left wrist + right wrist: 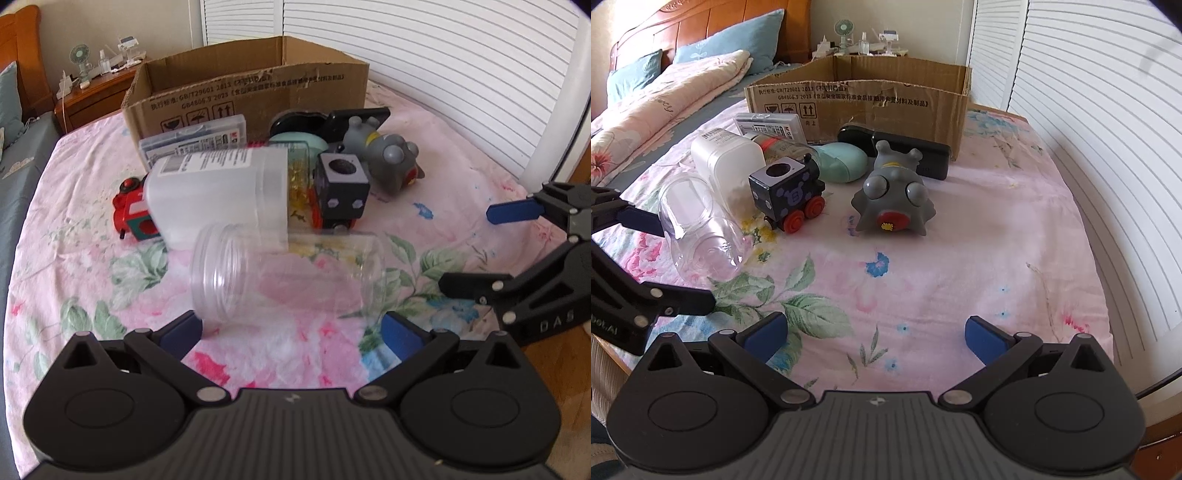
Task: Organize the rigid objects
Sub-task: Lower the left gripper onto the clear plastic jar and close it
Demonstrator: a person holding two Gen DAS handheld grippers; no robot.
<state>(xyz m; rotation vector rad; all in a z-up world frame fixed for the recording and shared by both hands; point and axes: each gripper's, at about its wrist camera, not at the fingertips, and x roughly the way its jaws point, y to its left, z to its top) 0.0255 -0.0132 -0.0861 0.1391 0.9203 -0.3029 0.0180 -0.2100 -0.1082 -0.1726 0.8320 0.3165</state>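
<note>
A clear plastic jar lies on its side on the floral bedsheet, just ahead of my open left gripper; its jaws stand wide at either end of the jar without touching it. The jar also shows in the right wrist view. Behind it lie a white frosted container, a black toy train, a red toy and a grey rubber monster. My right gripper is open and empty over bare sheet. An open cardboard box stands at the back.
A mint case, a black case and a clear flat box lie before the cardboard box. A folded quilt and pillows lie left. A nightstand stands behind. Shutter doors run along the right.
</note>
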